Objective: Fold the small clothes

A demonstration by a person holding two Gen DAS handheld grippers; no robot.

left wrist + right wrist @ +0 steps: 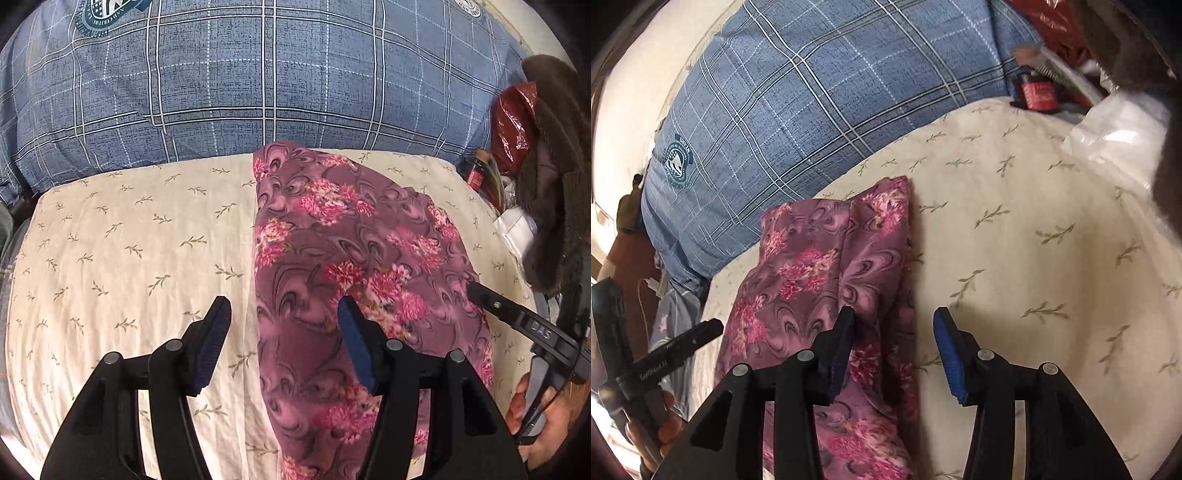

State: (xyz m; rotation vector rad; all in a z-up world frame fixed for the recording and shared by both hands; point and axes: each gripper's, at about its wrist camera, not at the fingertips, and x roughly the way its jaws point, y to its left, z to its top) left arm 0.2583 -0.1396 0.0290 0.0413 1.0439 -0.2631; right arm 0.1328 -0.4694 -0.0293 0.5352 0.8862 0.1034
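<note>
We see the purple floral garment (351, 266) lying folded lengthwise on the cream leaf-print sheet (129, 240) of the bed, its far end touching the blue plaid pillow (258, 74). Our left gripper (284, 314) hovers over the garment's left edge, jaws wide and holding nothing. Our right gripper (894, 325) hangs over its right edge, jaws likewise spread and empty.

Bed surface: cream cotton sheet with small green sprig print (129, 258); folded mauve floral-print garment (351, 240) lying on it, right of centre; blue plaid quilted duvet (258, 74) bunched along far edge.
</note>
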